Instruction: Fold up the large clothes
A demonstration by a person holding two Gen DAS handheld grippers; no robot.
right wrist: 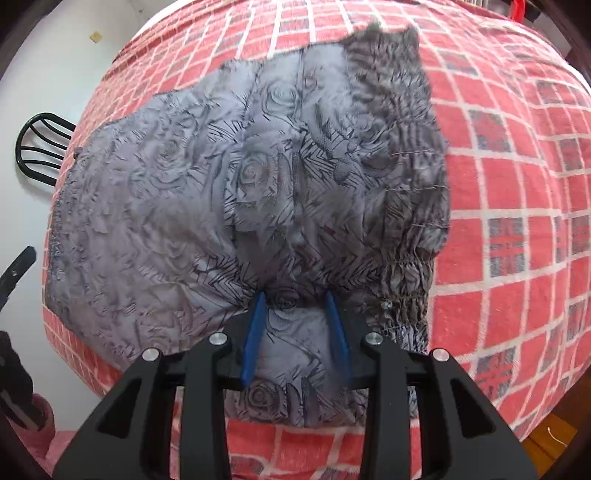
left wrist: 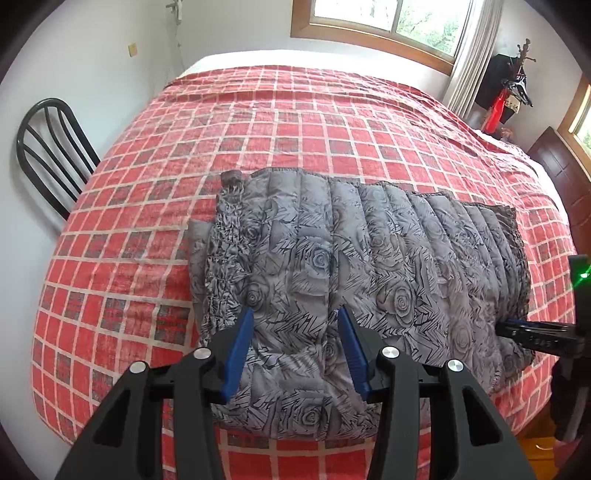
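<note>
A grey quilted jacket with a rose print [left wrist: 354, 266] lies folded on a bed with a red checked cover [left wrist: 258, 122]. My left gripper [left wrist: 295, 317] is open, its blue fingers [left wrist: 240, 350] spread over the jacket's near edge. My right gripper [right wrist: 295, 301] is open too, its blue fingers [right wrist: 255, 336] resting on the jacket [right wrist: 221, 177] with a fold of cloth between them, not pinched. The jacket's gathered cuff [right wrist: 410, 288] lies just right of it. The right gripper also shows in the left wrist view at the jacket's right end [left wrist: 532, 332].
A black metal chair [left wrist: 48, 147] stands left of the bed by the white wall. A window [left wrist: 388, 22] with a curtain and a coat stand [left wrist: 513, 88] are at the far side. A dark wooden board [left wrist: 561, 166] is at right. The chair also shows in the right wrist view [right wrist: 40, 144].
</note>
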